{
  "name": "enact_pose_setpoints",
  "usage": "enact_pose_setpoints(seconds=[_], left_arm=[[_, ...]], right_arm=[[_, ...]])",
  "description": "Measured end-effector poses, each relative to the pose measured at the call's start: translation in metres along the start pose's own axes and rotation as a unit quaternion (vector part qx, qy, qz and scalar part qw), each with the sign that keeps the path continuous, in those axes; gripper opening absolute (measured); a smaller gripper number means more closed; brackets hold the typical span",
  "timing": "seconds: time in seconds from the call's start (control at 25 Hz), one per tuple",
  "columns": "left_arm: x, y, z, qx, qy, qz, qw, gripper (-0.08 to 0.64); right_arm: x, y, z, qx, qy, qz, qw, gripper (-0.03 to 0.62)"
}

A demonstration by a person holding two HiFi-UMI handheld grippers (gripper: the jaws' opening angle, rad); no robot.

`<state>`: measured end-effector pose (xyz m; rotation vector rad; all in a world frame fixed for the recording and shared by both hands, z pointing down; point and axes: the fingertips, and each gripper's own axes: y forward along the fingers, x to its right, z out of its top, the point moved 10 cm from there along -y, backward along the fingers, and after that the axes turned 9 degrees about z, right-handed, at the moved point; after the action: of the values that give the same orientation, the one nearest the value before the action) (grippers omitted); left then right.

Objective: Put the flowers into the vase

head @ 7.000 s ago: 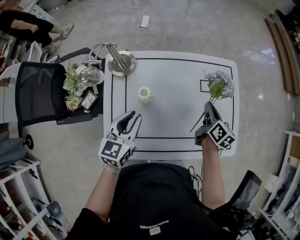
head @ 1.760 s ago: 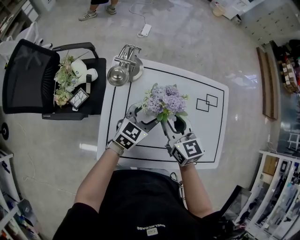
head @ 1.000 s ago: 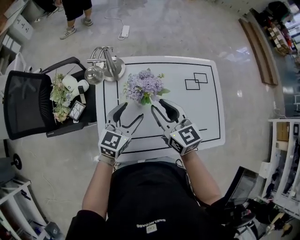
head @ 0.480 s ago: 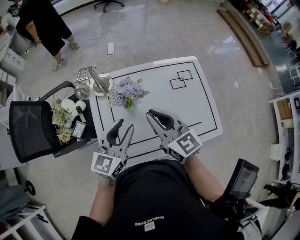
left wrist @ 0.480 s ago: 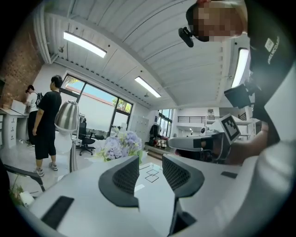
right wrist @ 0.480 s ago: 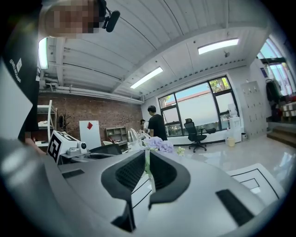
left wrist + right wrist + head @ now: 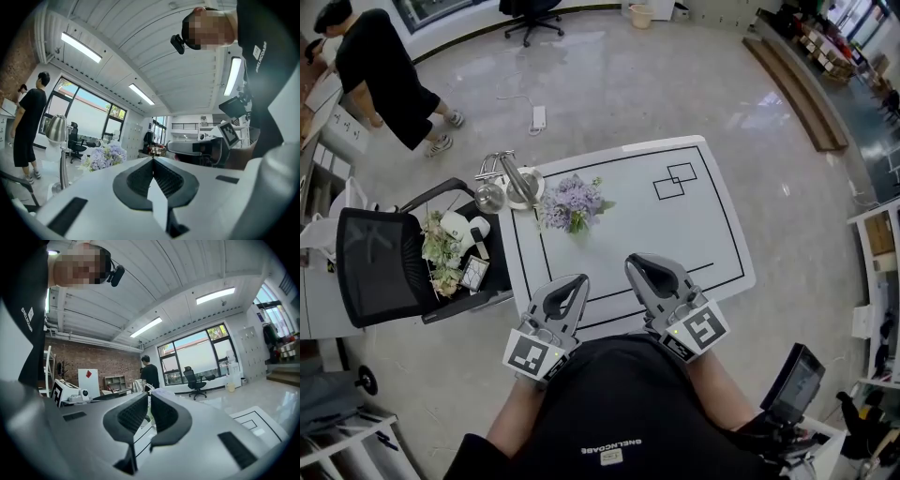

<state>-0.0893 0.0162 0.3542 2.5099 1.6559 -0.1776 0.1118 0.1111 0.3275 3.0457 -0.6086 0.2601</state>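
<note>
White surface (image 7: 675,234) before you. Lilac flowers (image 7: 572,203), light, soft and crushable, stand at eleven o'clock, vase hidden beneath; grip only the stems. Left tool (image 7: 578,281) shut, empty. Right tool (image 7: 643,266), jaws just closing, shows a slit, empty.

a white table (image 7: 675,234) carries a black outline and two small overlapping squares (image 7: 675,180) drawn near its far right corner. a silvery metal stand (image 7: 517,183) sits on its far left corner. just left of the table, a black mesh-backed chair (image 7: 380,267) holds a small patterned box (image 7: 473,272). a power strip (image 7: 537,117) lies on the grey floor beyond. a person in black (image 7: 384,70) stands at the far left.
</note>
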Motion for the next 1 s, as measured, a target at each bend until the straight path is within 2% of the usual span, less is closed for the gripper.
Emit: enact_pose_setpoints(seconds=[0.44,0.6,1.0], left_arm=[[0.0,-0.005,0.001,0.002,0.004,0.005,1.0,0.005],[-0.002,-0.004,-0.003,-0.015,0.003,0.011,0.9998,0.005],[-0.004,-0.002,-0.007,-0.025,0.006,0.012,0.9996,0.005]], right_arm=[[-0.009,-0.003,-0.015,-0.01,0.019,0.001,1.0,0.02],[-0.005,-0.003,-0.015,-0.01,0.023,-0.003,1.0,0.02],[-0.002,-0.008,-0.02,-0.013,0.033,-0.014,0.999,0.02]])
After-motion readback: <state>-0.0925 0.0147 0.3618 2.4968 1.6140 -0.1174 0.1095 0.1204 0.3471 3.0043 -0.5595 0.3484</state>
